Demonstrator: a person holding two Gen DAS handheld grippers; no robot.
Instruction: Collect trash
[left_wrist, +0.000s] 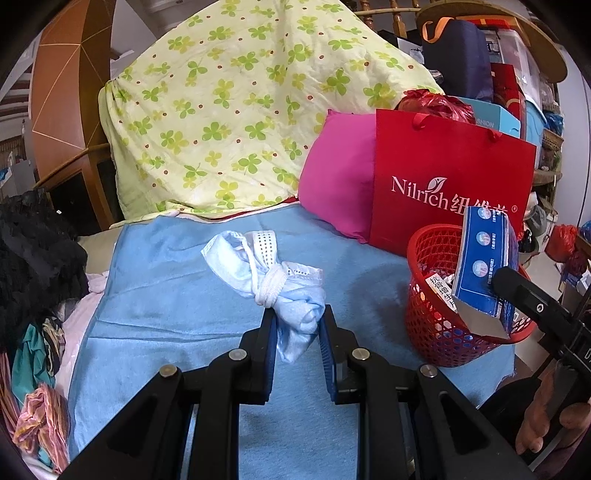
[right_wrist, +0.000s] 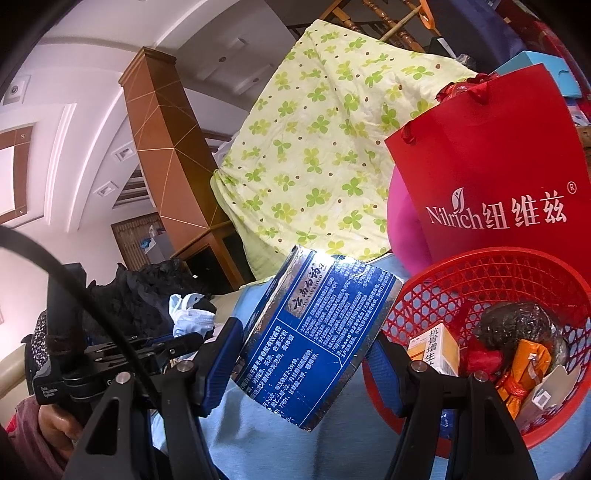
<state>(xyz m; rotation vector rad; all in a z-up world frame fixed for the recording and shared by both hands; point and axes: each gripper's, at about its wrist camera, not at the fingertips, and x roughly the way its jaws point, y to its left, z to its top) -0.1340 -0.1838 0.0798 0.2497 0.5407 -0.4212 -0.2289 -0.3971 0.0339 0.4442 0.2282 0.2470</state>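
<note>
**Trash collection on blue sheet: items and holders**

- Left gripper (left_wrist: 297, 323): fingers closed around the lower end of a bundled face mask (left_wrist: 273, 273), pale blue and white, its ear loop knotted round the middle. The bundle lies on the blue sheet (left_wrist: 177, 295), left of the basket.
- Right gripper (right_wrist: 306, 354): clenched on a blue toothpaste box (right_wrist: 314, 339) with white Chinese print, held tilted at the near left rim of the basket.
- Red mesh basket (right_wrist: 491, 273): stands on the sheet; holds a small white-and-orange carton (right_wrist: 437, 347), an orange packet (right_wrist: 524, 369) and a dark wrapped lump (right_wrist: 517, 321).
- Behind: red Nilrich paper bag (left_wrist: 450, 177), magenta cushion (left_wrist: 340, 177), clover-print quilt (left_wrist: 236, 110).
</note>
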